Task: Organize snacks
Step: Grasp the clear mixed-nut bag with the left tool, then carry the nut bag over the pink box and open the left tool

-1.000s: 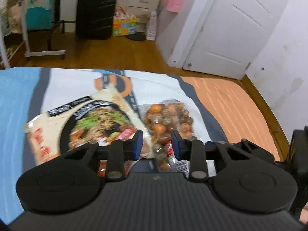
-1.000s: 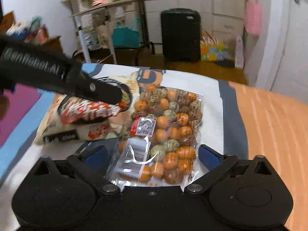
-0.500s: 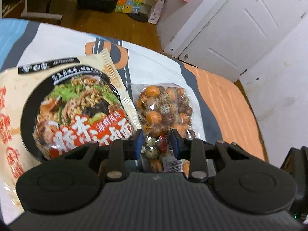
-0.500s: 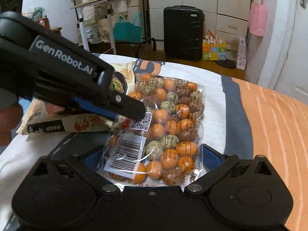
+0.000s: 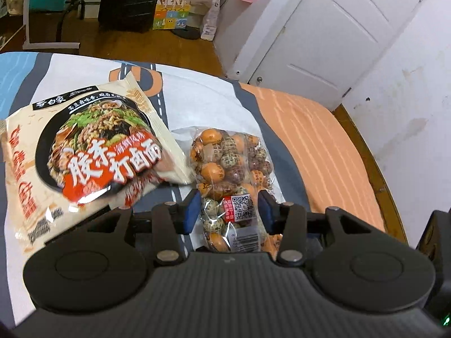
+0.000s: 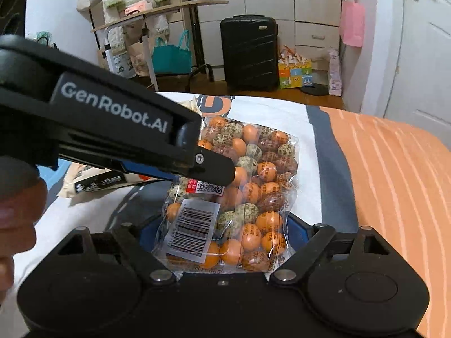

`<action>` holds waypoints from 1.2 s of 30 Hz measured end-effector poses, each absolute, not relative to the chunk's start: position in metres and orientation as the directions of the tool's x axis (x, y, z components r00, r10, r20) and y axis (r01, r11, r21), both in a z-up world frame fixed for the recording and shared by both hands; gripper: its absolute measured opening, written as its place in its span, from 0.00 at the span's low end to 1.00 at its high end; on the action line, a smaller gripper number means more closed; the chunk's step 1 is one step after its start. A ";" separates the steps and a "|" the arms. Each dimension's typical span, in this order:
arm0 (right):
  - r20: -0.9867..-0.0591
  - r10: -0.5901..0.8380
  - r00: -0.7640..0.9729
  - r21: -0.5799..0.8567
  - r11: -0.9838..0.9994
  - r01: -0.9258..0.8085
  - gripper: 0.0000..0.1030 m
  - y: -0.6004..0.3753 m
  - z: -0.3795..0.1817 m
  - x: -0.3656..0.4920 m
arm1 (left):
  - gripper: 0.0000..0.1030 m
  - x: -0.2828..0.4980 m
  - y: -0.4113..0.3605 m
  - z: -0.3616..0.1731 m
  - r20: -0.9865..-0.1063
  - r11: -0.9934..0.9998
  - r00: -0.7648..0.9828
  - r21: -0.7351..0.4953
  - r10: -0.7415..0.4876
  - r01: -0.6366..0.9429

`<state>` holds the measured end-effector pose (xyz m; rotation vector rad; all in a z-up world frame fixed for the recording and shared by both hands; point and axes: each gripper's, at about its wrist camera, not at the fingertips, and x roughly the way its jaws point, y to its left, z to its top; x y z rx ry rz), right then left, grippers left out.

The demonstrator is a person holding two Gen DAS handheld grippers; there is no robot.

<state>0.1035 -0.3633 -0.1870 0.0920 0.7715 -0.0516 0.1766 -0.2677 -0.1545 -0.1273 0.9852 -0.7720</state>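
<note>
On the bed (image 5: 310,129), beside noodle packet (image 5: 93,152): clear bag of wrapped sweets (image 6: 242,186), probably lumpy, slippery, shifting inside; right gripper (image 6: 222,233) jaws wide, just closing around near end; left gripper (image 5: 229,211) jaws just opening, astride it; best pinched across sealed end.

A home bedroom: a bed (image 5: 310,129) with patterned sheet, black suitcase (image 6: 249,53), white wardrobe drawers (image 6: 315,36), wooden floor (image 5: 112,45).
</note>
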 end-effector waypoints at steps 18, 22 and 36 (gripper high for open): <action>-0.726 0.073 0.684 0.076 0.997 -0.026 0.87 -0.299 -0.125 0.066 | 0.41 0.120 -0.189 -0.086 -0.741 0.743 0.306 -0.369 -0.598 0.558; -0.726 0.087 0.682 0.038 0.996 -0.087 0.87 -0.274 -0.109 0.056 | 0.40 0.106 -0.164 -0.069 -0.753 0.766 0.318 -0.360 -0.576 0.533; -0.653 0.214 0.726 -0.089 0.931 -0.354 0.87 -0.194 -0.040 0.048 | 0.41 0.074 -0.055 0.005 -0.701 0.834 0.478 -0.325 -0.529 0.446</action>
